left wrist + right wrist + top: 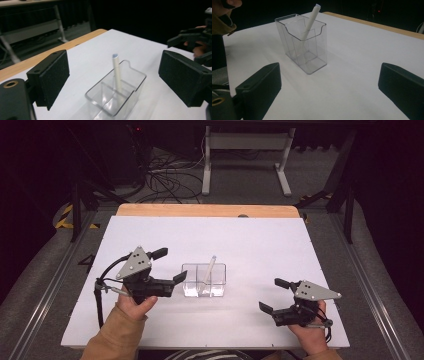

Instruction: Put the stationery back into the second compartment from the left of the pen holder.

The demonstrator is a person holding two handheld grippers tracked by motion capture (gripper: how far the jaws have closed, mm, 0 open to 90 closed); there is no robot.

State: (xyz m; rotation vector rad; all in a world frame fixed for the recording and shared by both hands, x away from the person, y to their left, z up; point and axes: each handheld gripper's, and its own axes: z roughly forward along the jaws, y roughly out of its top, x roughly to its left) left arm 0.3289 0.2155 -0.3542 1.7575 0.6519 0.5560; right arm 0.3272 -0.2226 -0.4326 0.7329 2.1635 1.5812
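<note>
Left claw [167,265] sat just left of the clear box [203,280], jaws wide apart, nothing between the pads; near pad looked very close to the box wall in the high view, contact unclear. Right claw [274,295] rested well to the right, wide open too, empty. White pen [209,269] stood tilted in the box's rear compartment, tip above the rim, box mid white surface [250,240]. Risk as judged: box was light and tall, so a sideways bump from the left pad could tip or slide it; the leaning pen could topple out if the box rocked
</note>
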